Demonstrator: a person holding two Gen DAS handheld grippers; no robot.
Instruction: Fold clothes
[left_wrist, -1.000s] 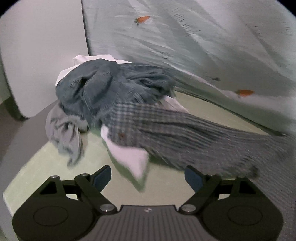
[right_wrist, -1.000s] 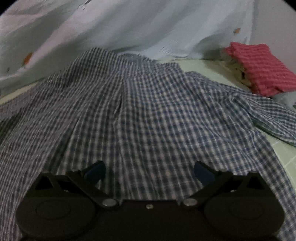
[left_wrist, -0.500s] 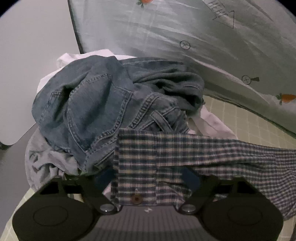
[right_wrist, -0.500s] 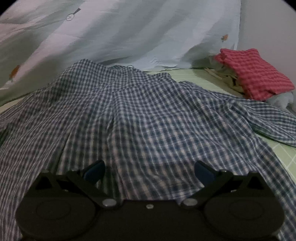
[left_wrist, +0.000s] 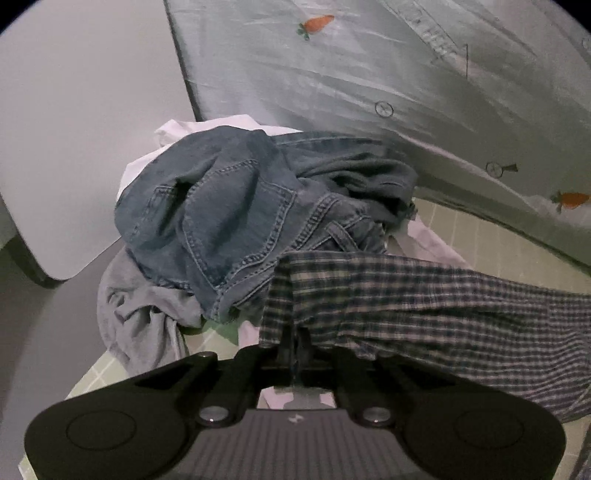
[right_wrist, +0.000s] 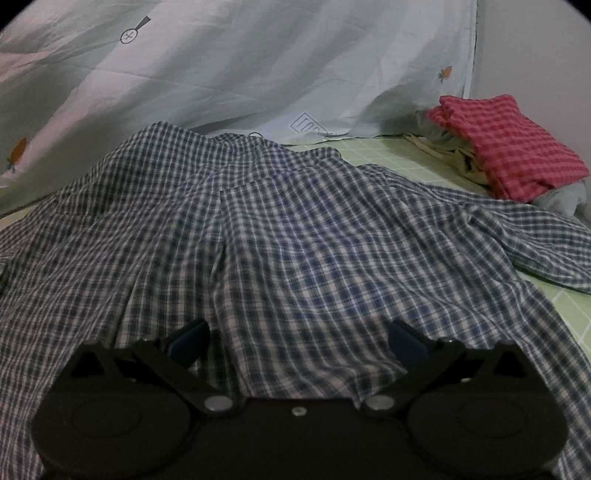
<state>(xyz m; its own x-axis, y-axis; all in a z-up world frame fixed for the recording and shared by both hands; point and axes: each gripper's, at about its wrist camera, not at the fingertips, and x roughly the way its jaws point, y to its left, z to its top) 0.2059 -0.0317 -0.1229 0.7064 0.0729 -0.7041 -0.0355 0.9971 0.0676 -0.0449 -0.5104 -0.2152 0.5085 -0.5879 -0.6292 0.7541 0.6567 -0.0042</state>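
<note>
1. In the left wrist view, a grey top (left_wrist: 144, 317) lies crumpled at 9 o'clock, at the edge of the green checked bed sheet (left_wrist: 480, 240).
2. Blue jeans (left_wrist: 229, 206) sit in a heap on top of it, near the middle, with a bit of white cloth (left_wrist: 184, 129) poking out behind at 11 o'clock.
3. The left gripper (left_wrist: 295, 347) is at 6 o'clock. Its jaws are closing and already pinch the cuff end of the blue checked shirt (left_wrist: 424, 306). The sleeve runs off toward 3 o'clock.
4. A pale blanket with little carrots (left_wrist: 369, 74) hangs across the top, from 12 to 3 o'clock.
5. In the right wrist view, the checked shirt is spread flat and fills the middle.
6. The right gripper (right_wrist: 297, 341) is at 6 o'clock, spread wide over the shirt, with nothing between its blue pads (right_wrist: 192, 338).
7. A folded red checked cloth (right_wrist: 506, 144) sits on a small stack at 2 o'clock.
8. There are no boxes or baskets to see.
</note>
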